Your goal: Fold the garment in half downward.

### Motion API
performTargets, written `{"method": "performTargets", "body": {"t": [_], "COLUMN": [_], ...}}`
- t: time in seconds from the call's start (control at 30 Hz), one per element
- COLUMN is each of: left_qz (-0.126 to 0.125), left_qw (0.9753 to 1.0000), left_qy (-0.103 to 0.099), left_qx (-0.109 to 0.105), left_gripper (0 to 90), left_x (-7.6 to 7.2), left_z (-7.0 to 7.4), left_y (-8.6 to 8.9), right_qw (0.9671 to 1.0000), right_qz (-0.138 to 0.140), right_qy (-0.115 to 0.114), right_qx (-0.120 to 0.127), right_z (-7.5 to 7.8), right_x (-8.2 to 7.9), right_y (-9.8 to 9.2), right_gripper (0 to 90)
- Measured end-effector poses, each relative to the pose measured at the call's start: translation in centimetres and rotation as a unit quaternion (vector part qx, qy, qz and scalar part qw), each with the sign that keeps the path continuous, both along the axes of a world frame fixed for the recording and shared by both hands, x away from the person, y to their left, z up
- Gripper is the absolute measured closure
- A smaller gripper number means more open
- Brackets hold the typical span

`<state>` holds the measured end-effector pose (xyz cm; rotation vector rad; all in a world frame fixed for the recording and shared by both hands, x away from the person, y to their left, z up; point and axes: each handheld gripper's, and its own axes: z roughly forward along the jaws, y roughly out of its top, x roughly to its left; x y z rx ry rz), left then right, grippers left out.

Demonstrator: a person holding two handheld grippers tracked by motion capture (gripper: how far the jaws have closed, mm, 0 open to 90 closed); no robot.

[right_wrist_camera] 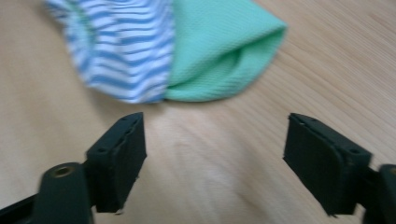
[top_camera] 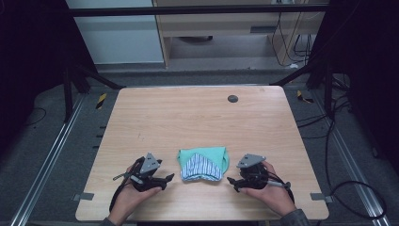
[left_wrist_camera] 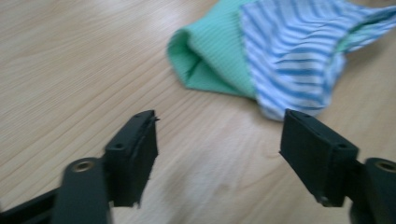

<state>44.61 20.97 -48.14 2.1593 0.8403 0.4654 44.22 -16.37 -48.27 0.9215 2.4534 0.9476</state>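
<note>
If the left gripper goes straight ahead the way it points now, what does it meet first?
Probably the folded cloth. The left gripper has open jaws aimed over bare table toward the cloth's green and striped edge, though its exact height above the wood is unclear.

Folded cloth [top_camera: 203, 163] on table [top_camera: 188, 117], near its front edge. Left gripper [top_camera: 165, 180] left of cloth, right gripper [top_camera: 233, 182] right; round cap [top_camera: 232, 99] behind cloth.

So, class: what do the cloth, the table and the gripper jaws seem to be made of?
Cloth: soft knit fabric, likely; fine ribbed green weave, blue-white striped panel, matte.
Table: wood or wood-look laminate; visible grain, smooth.
Jaws: black, matte, probably plastic or rubber; on both the left gripper and right gripper.
</note>
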Motion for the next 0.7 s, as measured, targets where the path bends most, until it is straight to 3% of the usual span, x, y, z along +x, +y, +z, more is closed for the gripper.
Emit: {"method": "performTargets", "body": {"t": [0.17, 0.27, 0.33, 0.4, 0.43, 0.57, 0.7], "left_qz": [0.056, 0.084, 0.102, 0.117, 0.124, 0.14, 0.137], "left_qw": [0.9984, 0.9964, 0.9947, 0.993, 0.9921, 0.9898, 0.99], "left_qy": [0.008, 0.009, 0.012, 0.014, 0.019, 0.029, 0.033], "left_qx": [0.0, -0.01, -0.011, -0.011, -0.005, 0.001, 0.003], "left_gripper": [14.2, 12.7, 12.2, 11.8, 11.4, 9.4, 7.8], "left_x": [1.7, 2.5, 3.2, 3.8, 4.1, 4.6, 4.8], "left_z": [-0.7, -1.0, -1.3, -1.8, -2.1, -2.6, -2.6], "left_y": [1.5, 2.5, 3.1, 3.5, 3.7, 3.9, 3.9], "right_qw": [0.9973, 0.9912, 0.9857, 0.983, 0.9794, 0.9769, 0.9731], "right_qz": [-0.069, -0.127, -0.166, -0.182, -0.2, -0.21, -0.226], "right_qy": [0.0, 0.002, -0.004, -0.007, -0.01, -0.006, 0.006], "right_qx": [0.023, 0.038, 0.027, 0.026, 0.022, 0.037, 0.046], "right_z": [-0.7, -1.4, -1.9, -2.1, -2.4, -2.7, -3.0], "right_x": [1.9, 3.0, 3.7, 4.1, 4.4, 4.8, 5.4], "right_y": [-1.2, -2.2, -2.8, -3.2, -3.6, -3.9, -4.1], "right_gripper": [7.7, 8.7, 10.3, 9.7, 9.1, 7.2, 2.1]}}
